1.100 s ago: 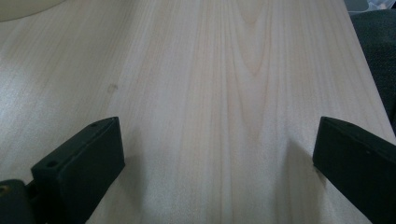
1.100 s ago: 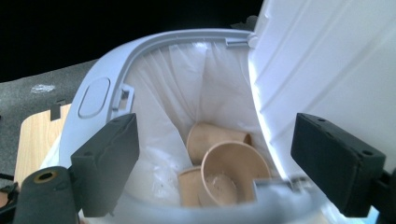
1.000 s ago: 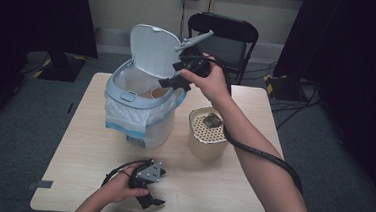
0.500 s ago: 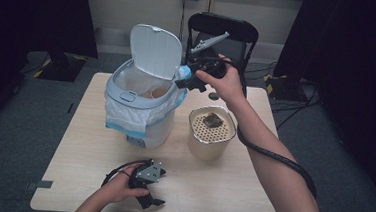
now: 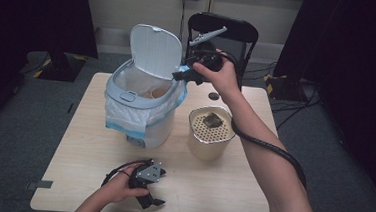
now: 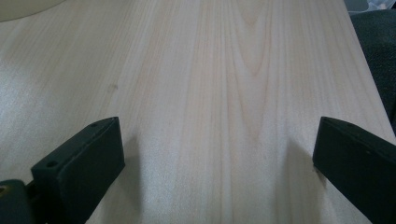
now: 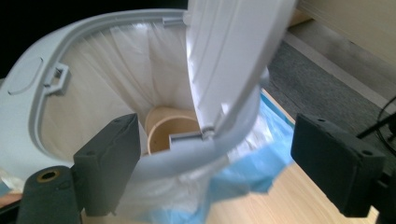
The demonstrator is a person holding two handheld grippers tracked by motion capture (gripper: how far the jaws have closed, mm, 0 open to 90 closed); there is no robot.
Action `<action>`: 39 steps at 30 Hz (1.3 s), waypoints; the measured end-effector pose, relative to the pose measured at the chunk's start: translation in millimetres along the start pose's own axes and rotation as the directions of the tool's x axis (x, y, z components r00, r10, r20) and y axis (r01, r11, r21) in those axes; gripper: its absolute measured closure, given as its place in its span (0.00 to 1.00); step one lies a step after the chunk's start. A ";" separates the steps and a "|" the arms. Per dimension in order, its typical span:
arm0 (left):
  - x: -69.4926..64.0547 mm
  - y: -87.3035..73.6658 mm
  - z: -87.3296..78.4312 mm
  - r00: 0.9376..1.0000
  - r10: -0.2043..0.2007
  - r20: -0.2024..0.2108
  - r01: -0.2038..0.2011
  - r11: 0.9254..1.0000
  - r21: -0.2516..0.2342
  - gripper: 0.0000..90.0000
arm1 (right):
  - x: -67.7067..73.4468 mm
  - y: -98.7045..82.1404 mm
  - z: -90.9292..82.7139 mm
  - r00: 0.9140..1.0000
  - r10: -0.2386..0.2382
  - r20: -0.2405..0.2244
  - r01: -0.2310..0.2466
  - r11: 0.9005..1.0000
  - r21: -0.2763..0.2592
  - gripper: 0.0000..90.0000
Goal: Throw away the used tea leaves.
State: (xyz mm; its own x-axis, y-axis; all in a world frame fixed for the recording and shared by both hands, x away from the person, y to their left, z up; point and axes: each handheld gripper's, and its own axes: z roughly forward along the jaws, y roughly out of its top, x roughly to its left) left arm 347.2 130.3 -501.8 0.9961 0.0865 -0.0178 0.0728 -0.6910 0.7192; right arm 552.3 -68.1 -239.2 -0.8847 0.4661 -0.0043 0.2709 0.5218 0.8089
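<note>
Desk [image 5: 88, 144]: pale wood, matt, fine straight grain. Bin [image 5: 127, 89] and raised lid [image 5: 152, 51]: smooth grey-white plastic, slight sheen. Bin liner [image 7: 107, 60]: thin, crinkled white film with blue edge. Canister [image 5: 209, 137]: cream, smooth, perforated top. Gripper fingers [image 6: 84, 163]: matt black plastic.

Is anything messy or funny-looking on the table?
A little. The bin's liner hangs unevenly over the rim, its blue edge bunched and ragged at the front and right. A brownish cup sits inside the bin, and a dark lump rests on the perforated top of the cream pot. Nothing looks spilled.
</note>
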 end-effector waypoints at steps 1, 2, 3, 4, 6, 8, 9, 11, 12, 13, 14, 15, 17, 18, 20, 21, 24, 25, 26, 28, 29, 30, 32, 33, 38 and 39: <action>0.0 0.0 0.0 1.000 0.000 0.000 0.000 1.000 0.000 0.02 | 0.6 1.3 1.4 1.000 -0.002 -0.005 0.002 1.000 -0.005 0.18; 0.0 0.0 0.0 1.000 0.000 0.000 0.000 1.000 0.000 0.02 | 1.7 2.7 3.1 1.000 -0.005 -0.014 0.005 1.000 -0.011 0.19; 0.0 0.0 0.0 1.000 0.000 0.000 0.000 1.000 0.000 0.02 | 2.8 3.7 4.5 1.000 -0.010 -0.020 0.010 1.000 -0.013 0.19; 0.0 0.0 0.0 1.000 0.000 0.000 0.000 1.000 0.000 0.02 | 3.7 4.3 5.5 1.000 -0.012 -0.024 0.011 1.000 -0.015 0.19; 0.0 0.0 0.0 1.000 0.000 0.001 0.000 1.000 0.000 0.02 | 5.6 5.9 8.3 0.999 -0.014 -0.039 0.014 1.000 -0.019 0.19; -0.2 0.0 0.1 1.000 -0.002 0.002 0.002 1.000 -0.002 0.02 | 8.0 7.5 10.8 0.998 -0.018 -0.053 0.016 1.000 -0.020 0.21; -0.2 0.0 0.1 1.000 -0.002 0.002 0.002 1.000 -0.002 0.02 | 8.7 8.0 11.3 0.998 -0.024 -0.055 0.022 0.999 -0.022 0.21; -0.2 0.0 0.1 1.000 -0.002 0.002 0.002 1.000 -0.002 0.02 | 11.7 9.6 12.5 0.997 -0.028 -0.068 0.026 0.999 -0.027 0.20; -0.2 0.0 0.0 1.000 -0.002 0.002 0.002 1.000 -0.002 0.02 | 12.6 10.1 13.0 0.997 -0.023 -0.069 0.022 0.999 -0.023 0.19; -0.2 0.0 0.0 1.000 -0.002 0.002 0.002 1.000 -0.002 0.02 | 13.4 10.3 13.6 0.998 -0.026 -0.064 0.025 0.999 -0.023 0.19; -0.2 0.0 0.0 1.000 -0.002 0.002 0.002 1.000 -0.001 0.02 | 13.7 10.4 13.7 0.998 -0.025 -0.063 0.024 0.999 -0.023 0.19; -0.2 0.0 0.1 1.000 -0.003 0.002 0.003 1.000 -0.002 0.02 | 13.7 10.5 13.4 0.998 -0.022 -0.065 0.021 0.999 -0.025 0.19; -0.2 0.0 0.1 1.000 -0.002 0.002 0.002 1.000 -0.002 0.02 | 13.8 10.6 13.0 0.997 -0.023 -0.068 0.021 0.999 -0.025 0.19; -0.2 0.0 0.0 1.000 -0.002 0.002 0.002 1.000 -0.002 0.02 | 13.9 10.6 12.8 0.997 -0.023 -0.070 0.021 0.999 -0.026 0.19; -0.1 0.0 0.0 1.000 -0.002 0.002 0.002 1.000 -0.002 0.02 | 14.8 11.1 12.4 0.997 -0.027 -0.068 0.026 0.999 -0.021 0.20; -0.2 0.0 0.1 1.000 -0.003 0.002 0.003 1.000 -0.002 0.02 | 15.3 11.5 12.3 0.997 -0.029 -0.069 0.028 0.999 -0.021 0.20; -0.2 0.0 0.1 1.000 -0.003 0.003 0.003 1.000 -0.002 0.02 | 16.8 12.9 11.8 0.997 -0.039 -0.067 0.038 0.999 -0.017 0.20; -0.2 0.0 0.1 1.000 -0.002 0.002 0.002 1.000 -0.002 0.02 | 17.1 13.1 11.5 0.997 -0.040 -0.069 0.039 0.999 -0.017 0.20; -0.1 0.0 0.1 1.000 -0.002 0.002 0.002 1.000 -0.002 0.02 | 17.8 13.6 10.9 0.997 -0.038 -0.071 0.037 0.999 -0.017 0.21; -0.2 0.0 0.1 1.000 -0.002 0.003 0.002 1.000 -0.003 0.02 | 18.9 15.5 9.6 0.996 -0.045 -0.072 0.043 0.999 -0.026 0.22; -0.2 0.0 0.1 1.000 -0.002 0.004 0.002 1.000 -0.003 0.02 | 20.4 16.7 9.0 0.996 -0.048 -0.069 0.046 0.999 -0.026 0.21; -0.2 0.0 0.1 1.000 -0.002 0.003 0.002 1.000 -0.003 0.02 | 21.4 17.6 8.7 0.996 -0.056 -0.069 0.054 0.998 -0.030 0.21; 0.0 -0.2 0.2 1.000 0.000 0.004 0.000 1.000 -0.005 0.02 | 23.3 19.1 8.1 0.996 -0.061 -0.069 0.059 0.998 -0.036 0.21; 0.0 -0.2 0.2 1.000 0.000 0.004 0.000 1.000 -0.004 0.02 | 24.4 20.0 7.9 0.996 -0.064 -0.066 0.062 0.998 -0.034 0.21; 0.0 -0.2 0.2 1.000 0.000 0.004 0.000 1.000 -0.005 0.02 | 26.9 21.8 8.2 0.995 -0.085 -0.059 0.084 0.996 -0.021 0.20; 0.7 0.0 -0.4 1.000 0.011 0.005 -0.011 1.000 0.004 0.02 | 27.8 22.2 8.4 0.994 -0.088 -0.057 0.087 0.996 -0.017 0.19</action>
State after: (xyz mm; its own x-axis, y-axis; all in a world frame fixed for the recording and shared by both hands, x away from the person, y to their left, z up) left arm 347.9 130.7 -501.6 0.9970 0.0756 -0.0135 0.0623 -0.6944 0.7169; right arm 536.9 -37.5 -226.3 -0.9253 0.3769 -0.0421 0.1861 0.5479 0.8156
